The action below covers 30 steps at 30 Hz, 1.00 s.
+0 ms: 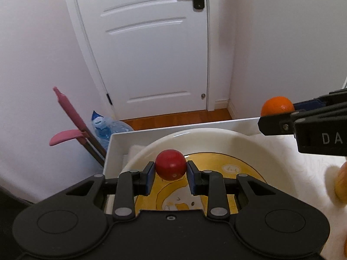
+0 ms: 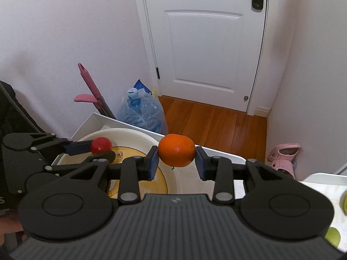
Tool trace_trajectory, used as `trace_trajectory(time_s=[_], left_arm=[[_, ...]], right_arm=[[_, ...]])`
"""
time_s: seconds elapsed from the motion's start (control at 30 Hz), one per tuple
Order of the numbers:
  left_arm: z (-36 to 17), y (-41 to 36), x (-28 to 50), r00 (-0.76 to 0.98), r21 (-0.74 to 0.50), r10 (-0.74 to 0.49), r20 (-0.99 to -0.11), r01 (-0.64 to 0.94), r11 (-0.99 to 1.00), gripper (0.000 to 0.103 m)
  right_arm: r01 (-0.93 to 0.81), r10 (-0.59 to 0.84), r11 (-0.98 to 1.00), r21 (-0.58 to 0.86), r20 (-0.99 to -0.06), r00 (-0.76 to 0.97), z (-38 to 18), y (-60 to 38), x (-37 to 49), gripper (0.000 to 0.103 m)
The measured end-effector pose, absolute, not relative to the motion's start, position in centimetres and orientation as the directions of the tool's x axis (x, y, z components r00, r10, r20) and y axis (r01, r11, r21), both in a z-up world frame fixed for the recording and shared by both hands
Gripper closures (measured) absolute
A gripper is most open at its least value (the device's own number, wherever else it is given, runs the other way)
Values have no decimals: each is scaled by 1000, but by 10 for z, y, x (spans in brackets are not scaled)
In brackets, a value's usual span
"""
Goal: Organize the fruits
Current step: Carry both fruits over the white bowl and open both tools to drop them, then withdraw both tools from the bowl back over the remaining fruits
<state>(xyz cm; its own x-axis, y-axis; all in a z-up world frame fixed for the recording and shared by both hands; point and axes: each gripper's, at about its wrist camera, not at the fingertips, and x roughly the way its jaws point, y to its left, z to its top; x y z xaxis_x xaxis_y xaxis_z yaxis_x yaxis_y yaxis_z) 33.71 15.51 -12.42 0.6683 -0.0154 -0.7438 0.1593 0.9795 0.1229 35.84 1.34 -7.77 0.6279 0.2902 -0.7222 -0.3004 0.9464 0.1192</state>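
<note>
Left gripper is clamped on a small red fruit, its blue pads pressed against both sides of the fruit. That fruit hangs in the air over the near left part of the white bowl, above the bowl's yellow patterned bottom and not touching it. In the right wrist view the same gripper reaches in from the left of the bowl, the red fruit at its tip above the bowl's far left part.

The bowl sits in a shallow white tray at the edge of a pale tabletop. Behind the tray, on the floor left of the bowl, a pink-handled tool leans on the wall, with a blue water jug in a plastic bag just beside it. A white door with a black handle stands well beyond the bowl.

Right gripper is closed on an orange, squeezed between its two blue pads. The orange is held above the right rim of the bowl, over the tray's far wall. From the left wrist view this gripper comes in right of the bowl, with the orange showing above its finger.

Right of the bowl, blurred yellowish fruits lie on the tabletop at the frame edge, and pink slippers rest on the floor by the wall.
</note>
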Motion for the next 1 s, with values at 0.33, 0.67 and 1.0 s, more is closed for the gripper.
trace_trajectory(time_s=[0.33, 0.67, 1.0], left_arm=[[-103, 166, 312, 709, 121, -7, -705, 130, 984, 11], [-94, 183, 298, 709, 117, 24, -705, 83, 990, 9], [-96, 192, 289, 701, 121, 43, -712, 62, 991, 9]], right_arm=[[-340, 332, 930, 141, -719, 610, -73, 9, 359, 52], [-428, 378, 894, 135, -740, 556, -89, 37, 363, 52], [-470, 412, 871, 142, -732, 542, -98, 53, 364, 38]])
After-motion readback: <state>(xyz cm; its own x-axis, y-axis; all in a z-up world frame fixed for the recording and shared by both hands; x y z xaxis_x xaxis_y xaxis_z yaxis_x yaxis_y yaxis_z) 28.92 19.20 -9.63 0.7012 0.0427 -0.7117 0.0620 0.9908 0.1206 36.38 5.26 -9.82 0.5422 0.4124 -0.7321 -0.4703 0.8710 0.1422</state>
